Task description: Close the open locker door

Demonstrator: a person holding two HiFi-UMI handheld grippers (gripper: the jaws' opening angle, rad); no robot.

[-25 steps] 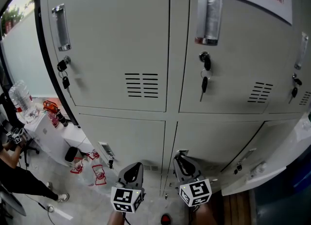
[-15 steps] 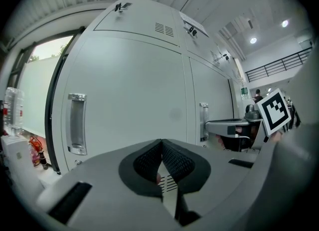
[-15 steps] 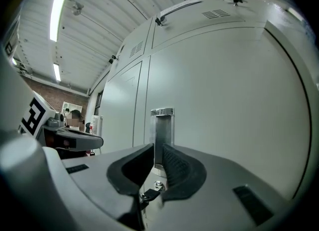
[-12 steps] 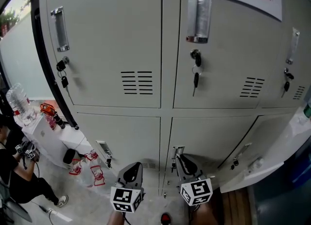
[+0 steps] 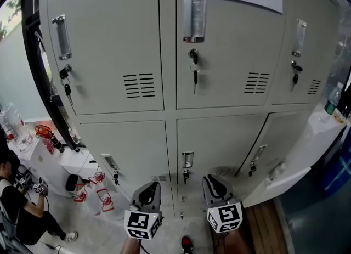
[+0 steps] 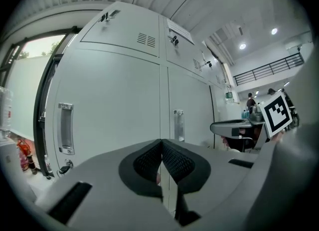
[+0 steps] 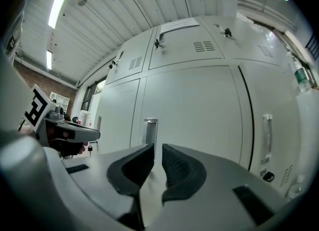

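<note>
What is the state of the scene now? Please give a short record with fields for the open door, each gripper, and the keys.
open door: lower right locker door, ajar, dark gap along its left edge
left gripper: jaws together, nothing held
right gripper: jaws slightly apart, nothing between them
other doors: those in view are closed
keys: one key hangs from the upper middle locker's lock
</note>
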